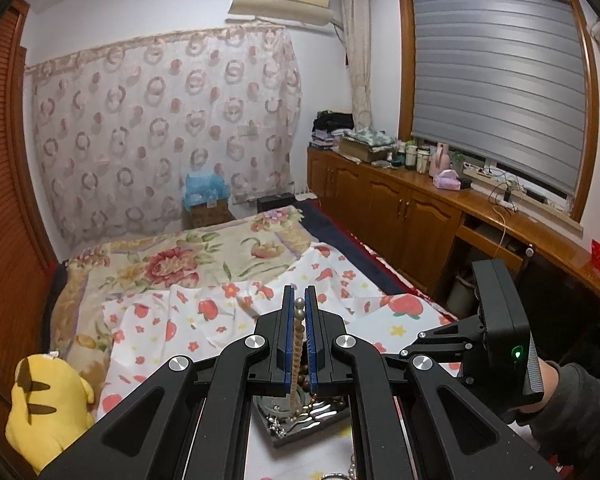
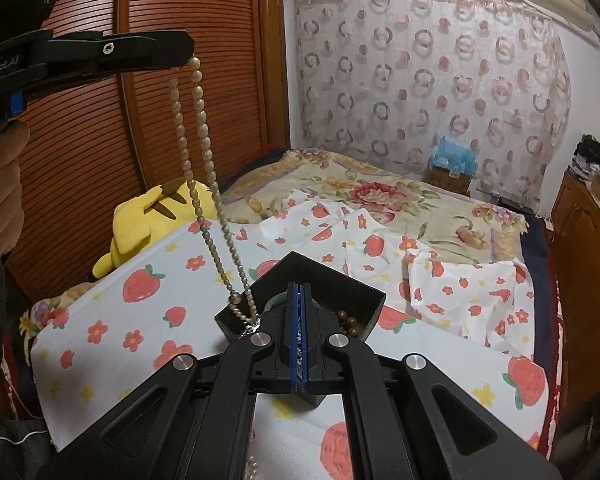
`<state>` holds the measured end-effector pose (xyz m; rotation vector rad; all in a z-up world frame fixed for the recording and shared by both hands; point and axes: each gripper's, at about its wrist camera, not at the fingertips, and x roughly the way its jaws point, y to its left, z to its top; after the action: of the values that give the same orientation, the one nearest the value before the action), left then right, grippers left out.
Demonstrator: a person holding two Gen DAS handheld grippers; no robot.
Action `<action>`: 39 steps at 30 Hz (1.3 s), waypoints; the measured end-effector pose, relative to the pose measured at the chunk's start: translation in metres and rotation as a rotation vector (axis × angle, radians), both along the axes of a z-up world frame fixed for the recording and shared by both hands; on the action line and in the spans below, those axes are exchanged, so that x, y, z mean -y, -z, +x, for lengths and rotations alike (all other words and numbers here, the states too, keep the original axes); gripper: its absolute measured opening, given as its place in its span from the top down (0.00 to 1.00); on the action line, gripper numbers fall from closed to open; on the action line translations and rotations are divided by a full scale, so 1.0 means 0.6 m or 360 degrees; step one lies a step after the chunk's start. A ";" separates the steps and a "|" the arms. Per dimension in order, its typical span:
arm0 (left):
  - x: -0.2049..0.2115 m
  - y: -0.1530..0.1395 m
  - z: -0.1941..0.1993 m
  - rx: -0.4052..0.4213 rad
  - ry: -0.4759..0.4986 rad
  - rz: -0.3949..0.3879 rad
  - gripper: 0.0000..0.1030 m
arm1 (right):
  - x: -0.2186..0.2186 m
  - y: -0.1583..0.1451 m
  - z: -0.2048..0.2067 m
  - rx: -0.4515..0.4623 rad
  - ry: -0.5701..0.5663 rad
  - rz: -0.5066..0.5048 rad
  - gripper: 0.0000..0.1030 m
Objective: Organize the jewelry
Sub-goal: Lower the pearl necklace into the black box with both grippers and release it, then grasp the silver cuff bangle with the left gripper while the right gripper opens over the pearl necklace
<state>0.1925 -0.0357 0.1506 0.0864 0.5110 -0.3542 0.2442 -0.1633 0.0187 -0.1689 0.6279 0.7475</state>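
Right now our left gripper has its fingers pinched shut on a pearl necklace, which hangs in a long double strand down to the black tray below. Our right gripper also has its fingers pressed together, over that tray, and we cannot tell whether anything is caught between them. Brown beads sit in one compartment of the tray, and silver pieces lie in it too. Beyond, the strawberry sheet covers the bed, with a yellow plush toy further back. We judge the sorting as underway: the pearls are lifted but not yet laid anywhere.
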 end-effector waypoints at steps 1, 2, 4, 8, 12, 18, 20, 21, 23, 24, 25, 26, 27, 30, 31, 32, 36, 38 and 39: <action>0.000 0.007 0.008 -0.0015 -0.0001 0.0002 0.96 | -0.001 0.005 0.004 -0.0011 -0.0001 0.0003 0.98; 0.000 0.011 0.014 -0.0026 -0.0002 0.0002 0.96 | -0.003 0.013 0.010 -0.0026 -0.0002 0.0005 0.98; -0.001 0.031 0.031 -0.0066 -0.0007 0.0004 0.96 | -0.007 0.026 0.020 -0.0053 -0.0006 0.0000 0.98; -0.004 0.072 0.057 -0.0149 -0.0016 -0.0003 0.96 | -0.017 0.059 0.038 -0.0113 -0.0013 -0.0018 0.98; -0.004 0.114 0.076 -0.0214 -0.0026 0.0009 0.96 | -0.023 0.081 0.049 -0.0159 -0.0010 -0.0024 0.98; -0.008 0.166 0.092 -0.0305 -0.0033 -0.0014 0.96 | -0.027 0.101 0.056 -0.0213 -0.0013 -0.0025 0.97; -0.009 0.187 0.095 -0.0343 -0.0035 -0.0025 0.96 | -0.028 0.105 0.056 -0.0206 -0.0009 -0.0047 0.97; -0.009 0.194 0.096 -0.0355 -0.0036 -0.0031 0.96 | -0.028 0.105 0.054 -0.0200 -0.0004 -0.0054 0.97; -0.009 0.211 0.095 -0.0385 -0.0038 -0.0040 0.96 | -0.023 0.104 0.049 -0.0188 0.0017 -0.0059 0.97; -0.008 0.221 0.094 -0.0400 -0.0037 -0.0038 0.96 | -0.020 0.103 0.048 -0.0183 0.0026 -0.0056 0.97; -0.006 0.228 0.093 -0.0407 -0.0038 -0.0031 0.96 | -0.016 0.101 0.044 -0.0182 0.0036 -0.0051 0.97; -0.004 0.236 0.091 -0.0414 -0.0040 -0.0018 0.96 | -0.011 0.100 0.038 -0.0182 0.0043 -0.0041 0.97; -0.001 0.240 0.091 -0.0420 -0.0037 -0.0014 0.96 | -0.007 0.100 0.033 -0.0180 0.0047 -0.0037 0.97; 0.003 0.250 0.089 -0.0435 -0.0035 -0.0015 0.96 | 0.004 0.102 0.018 -0.0172 0.0069 -0.0057 0.97; 0.004 0.251 0.090 -0.0441 -0.0036 -0.0020 0.96 | 0.008 0.103 0.010 -0.0162 0.0080 -0.0070 0.97; 0.005 0.253 0.089 -0.0443 -0.0040 -0.0025 0.96 | 0.011 0.104 0.006 -0.0159 0.0087 -0.0074 0.97; 0.010 0.260 0.074 -0.0419 -0.0053 0.0017 0.78 | 0.026 0.112 -0.022 -0.0167 0.0102 -0.0079 0.97; 0.011 0.267 0.058 -0.0413 -0.0061 0.0029 0.67 | 0.029 0.118 -0.040 -0.0171 0.0103 -0.0093 0.97; 0.011 0.269 0.053 -0.0416 -0.0062 0.0032 0.66 | 0.030 0.120 -0.048 -0.0169 0.0099 -0.0099 0.97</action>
<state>0.2244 -0.0423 -0.0110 0.0497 0.7741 -0.3240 0.2151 -0.1811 -0.0534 -0.1670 0.7551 0.6802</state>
